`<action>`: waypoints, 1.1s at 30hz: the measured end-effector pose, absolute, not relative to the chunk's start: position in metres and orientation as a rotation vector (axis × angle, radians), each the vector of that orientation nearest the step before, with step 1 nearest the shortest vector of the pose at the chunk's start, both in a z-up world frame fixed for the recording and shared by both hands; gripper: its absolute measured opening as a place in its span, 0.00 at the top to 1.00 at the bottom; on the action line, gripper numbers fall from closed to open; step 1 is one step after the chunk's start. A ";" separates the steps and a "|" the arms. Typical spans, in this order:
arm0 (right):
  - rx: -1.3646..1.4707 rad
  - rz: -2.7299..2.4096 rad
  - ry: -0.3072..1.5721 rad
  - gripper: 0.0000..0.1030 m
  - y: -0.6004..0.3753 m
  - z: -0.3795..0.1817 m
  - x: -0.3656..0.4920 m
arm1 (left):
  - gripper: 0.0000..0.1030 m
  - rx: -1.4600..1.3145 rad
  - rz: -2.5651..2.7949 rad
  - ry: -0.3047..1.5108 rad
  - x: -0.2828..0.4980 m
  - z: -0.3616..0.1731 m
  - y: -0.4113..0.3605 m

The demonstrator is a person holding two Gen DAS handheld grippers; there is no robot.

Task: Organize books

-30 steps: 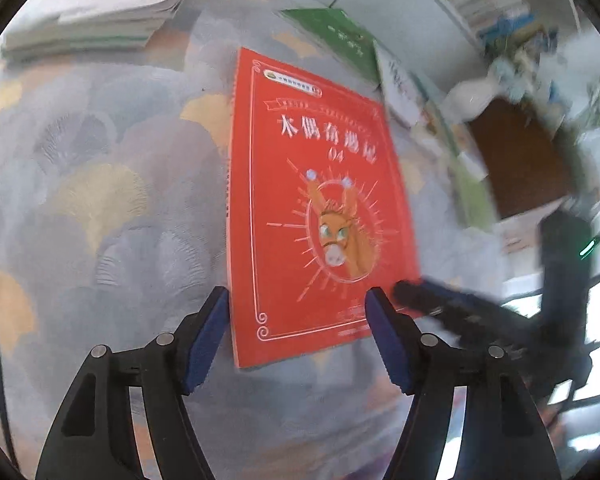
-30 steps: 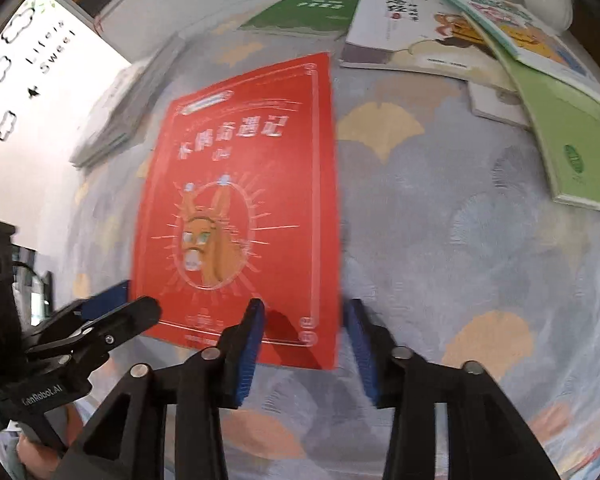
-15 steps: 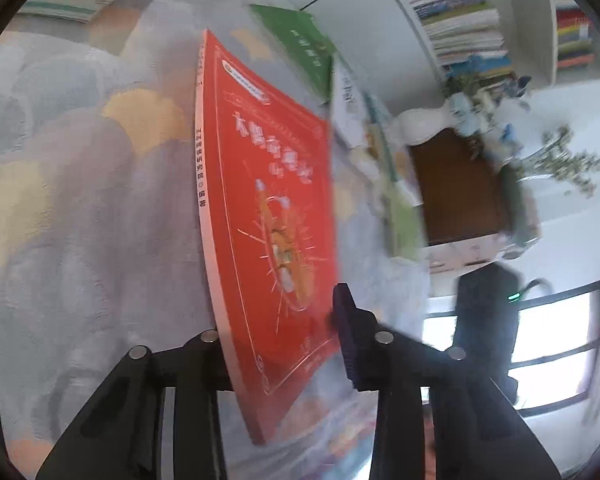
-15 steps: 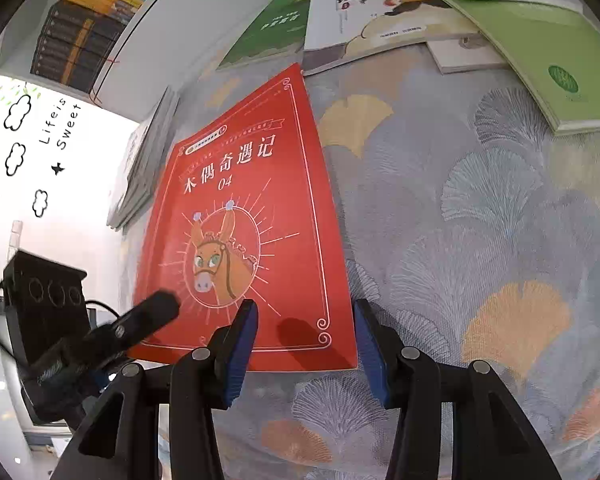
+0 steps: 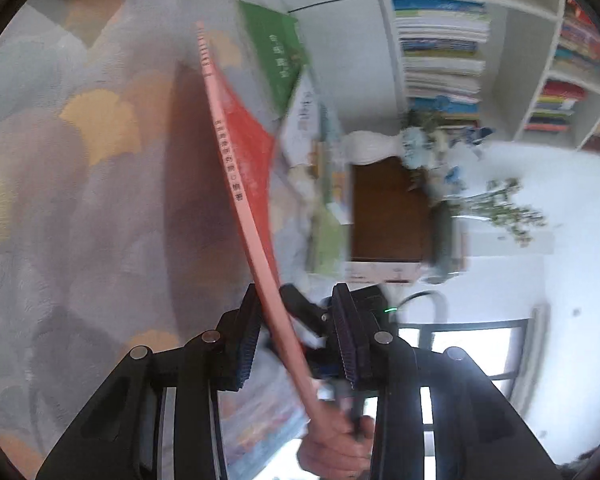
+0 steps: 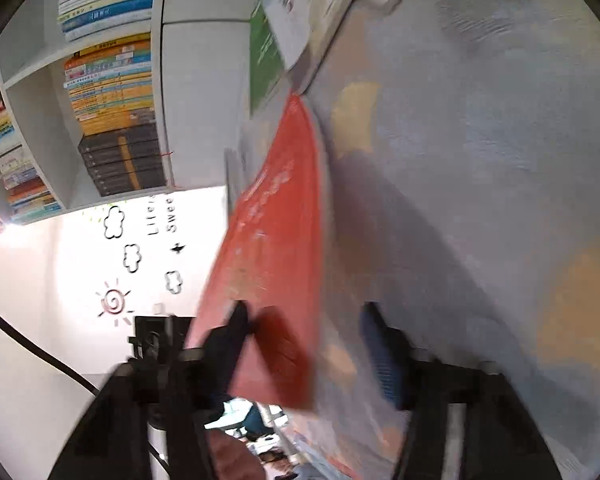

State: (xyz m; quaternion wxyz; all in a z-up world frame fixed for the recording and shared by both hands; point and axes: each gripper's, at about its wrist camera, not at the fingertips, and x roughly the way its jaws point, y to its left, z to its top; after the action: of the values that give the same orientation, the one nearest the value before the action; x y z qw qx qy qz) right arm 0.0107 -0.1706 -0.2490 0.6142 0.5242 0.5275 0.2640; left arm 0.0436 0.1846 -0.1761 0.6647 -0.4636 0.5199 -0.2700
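The red book (image 5: pixel 236 160) is tilted up on edge above the patterned cloth, its spine toward me in the left wrist view. Its near end passes between the fingers of my left gripper (image 5: pixel 296 336), close to the left pad, with a gap to the right pad. In the right wrist view the red book (image 6: pixel 276 248) stands steeply, its lower edge between the fingers of my right gripper (image 6: pixel 304 344), which stand wide apart. Both views are blurred.
A green book (image 5: pixel 276 52) and several picture books (image 5: pixel 308 120) lie at the far edge of the cloth (image 5: pixel 80 200). White shelves full of books (image 6: pixel 112 92) line the wall. A brown box (image 5: pixel 388 208) and a vase with flowers (image 5: pixel 440 148) stand beyond the cloth.
The red book has gone from lying flat to tilted steeply on edge and lifted. Both grippers have rolled over with it, and the left fingers have narrowed around its near end.
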 end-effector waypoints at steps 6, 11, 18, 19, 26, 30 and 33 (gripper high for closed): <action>0.795 0.540 1.216 0.78 -0.142 -0.208 0.015 | 0.68 -0.676 -0.426 1.296 0.039 -0.178 0.171; 0.358 0.502 1.184 0.80 -0.099 -0.171 0.007 | 0.68 -0.425 -0.393 1.252 0.031 -0.158 0.150; 0.039 0.534 1.062 0.80 -0.068 -0.131 -0.019 | 0.65 -0.425 -0.449 1.188 0.028 -0.128 0.168; 0.037 0.544 1.055 0.80 -0.069 -0.128 -0.020 | 0.65 -0.422 -0.457 1.175 0.026 -0.122 0.171; -0.001 0.606 0.942 0.79 -0.046 -0.069 -0.019 | 0.65 -0.534 -0.483 1.051 0.032 -0.071 0.221; -0.021 0.670 0.869 0.78 -0.010 -0.040 0.007 | 0.65 -0.524 -0.412 0.970 0.052 -0.047 0.261; -0.001 0.712 0.846 0.77 0.021 -0.033 0.036 | 0.65 -0.538 -0.359 0.946 0.070 -0.049 0.297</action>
State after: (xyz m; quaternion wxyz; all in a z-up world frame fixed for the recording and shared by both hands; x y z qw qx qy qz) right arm 0.0355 0.0214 -0.0329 0.8512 -0.0004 0.4016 0.3380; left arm 0.0700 0.2972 -0.0490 0.8401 -0.2546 0.4477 -0.1699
